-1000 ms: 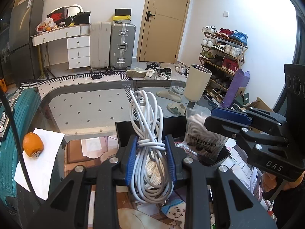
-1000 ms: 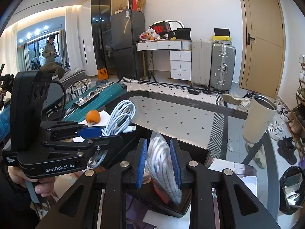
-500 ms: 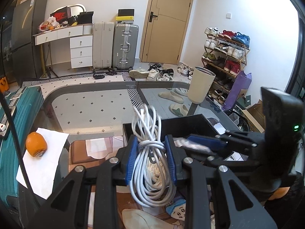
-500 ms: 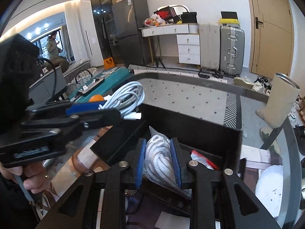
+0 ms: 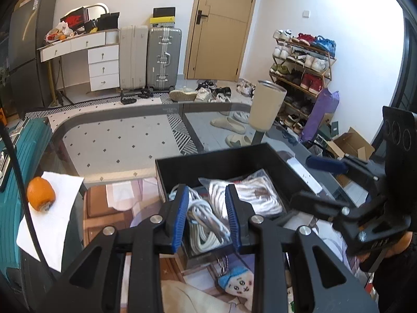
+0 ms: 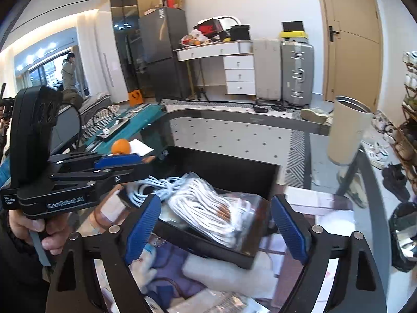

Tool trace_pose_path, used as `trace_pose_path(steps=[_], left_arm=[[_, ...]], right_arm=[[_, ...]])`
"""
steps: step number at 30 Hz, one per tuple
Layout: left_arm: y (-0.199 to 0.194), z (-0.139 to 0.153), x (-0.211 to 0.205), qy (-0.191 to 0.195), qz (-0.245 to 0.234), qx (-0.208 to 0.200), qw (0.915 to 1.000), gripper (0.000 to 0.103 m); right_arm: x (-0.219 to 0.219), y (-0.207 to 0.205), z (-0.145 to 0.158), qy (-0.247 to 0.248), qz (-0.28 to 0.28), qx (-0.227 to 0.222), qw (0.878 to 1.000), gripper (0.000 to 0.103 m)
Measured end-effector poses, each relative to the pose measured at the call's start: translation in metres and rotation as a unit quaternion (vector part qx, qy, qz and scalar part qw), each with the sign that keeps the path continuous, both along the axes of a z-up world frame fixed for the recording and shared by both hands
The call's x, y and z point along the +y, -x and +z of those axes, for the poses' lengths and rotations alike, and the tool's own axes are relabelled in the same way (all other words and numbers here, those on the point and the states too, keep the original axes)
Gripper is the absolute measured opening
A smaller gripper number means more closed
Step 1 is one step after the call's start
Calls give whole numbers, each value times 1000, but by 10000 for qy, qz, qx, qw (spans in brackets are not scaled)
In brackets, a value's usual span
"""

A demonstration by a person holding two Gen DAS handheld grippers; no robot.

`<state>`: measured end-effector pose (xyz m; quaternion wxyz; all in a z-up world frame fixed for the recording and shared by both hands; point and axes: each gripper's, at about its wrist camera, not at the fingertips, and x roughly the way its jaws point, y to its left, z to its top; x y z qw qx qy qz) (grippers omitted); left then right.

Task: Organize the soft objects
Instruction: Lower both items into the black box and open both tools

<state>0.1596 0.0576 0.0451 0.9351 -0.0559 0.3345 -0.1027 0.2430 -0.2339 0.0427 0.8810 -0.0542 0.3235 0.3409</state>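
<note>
A black open box (image 5: 234, 160) (image 6: 229, 167) stands on the glass table. In it lie a coiled white cable (image 5: 206, 221) (image 6: 153, 186) and a clear bag of white socks (image 5: 250, 195) (image 6: 208, 206). My left gripper (image 5: 207, 216) is above the box's near edge, its blue pads either side of the cable, which rests in the box; the jaws look slightly apart. My right gripper (image 6: 213, 224) is wide open and empty above the bag, and also shows at the right of the left wrist view (image 5: 338, 182).
An orange (image 5: 40, 193) lies on white paper (image 5: 52, 221) at the table's left. A beige tumbler (image 5: 267, 104) stands at the far right. A small plush keychain (image 5: 235, 285) lies in front of the box. A teal suitcase (image 5: 15, 177) stands left of the table.
Both grippers came down to the box. The cable went from held up in the left gripper to lying in the box. The right gripper let go of the sock bag and opened wide.
</note>
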Motion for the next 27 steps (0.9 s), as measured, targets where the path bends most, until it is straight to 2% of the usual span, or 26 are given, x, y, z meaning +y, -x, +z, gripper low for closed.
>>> trace_pose_path(steps=[3, 5, 6, 9, 12, 20, 27], left_arm=[[4, -3, -3, -53, 17, 104, 9999, 57], [10, -5, -4, -125, 71, 130, 9998, 57], [13, -5, -5, -122, 71, 107, 9998, 61], [24, -5, -8, -193, 92, 99, 9997, 88], [37, -3, -8, -188, 240, -38, 9995, 102], [65, -8, -7, -276, 610, -150, 9976, 103], [89, -14, -14, -306, 648, -245, 9971, 103]], right_arm=[[-9, -1, -2, 3, -160, 72, 9998, 96], [-13, 1, -2, 16, -204, 74, 9998, 100], [-13, 3, -2, 15, -218, 69, 9997, 102], [-16, 9, 0, 18, -283, 50, 9996, 102], [-16, 21, 0, 119, -312, -64, 9994, 102], [-28, 57, -3, 175, -323, -185, 9992, 102], [-42, 80, -9, 365, -438, -207, 9982, 102]])
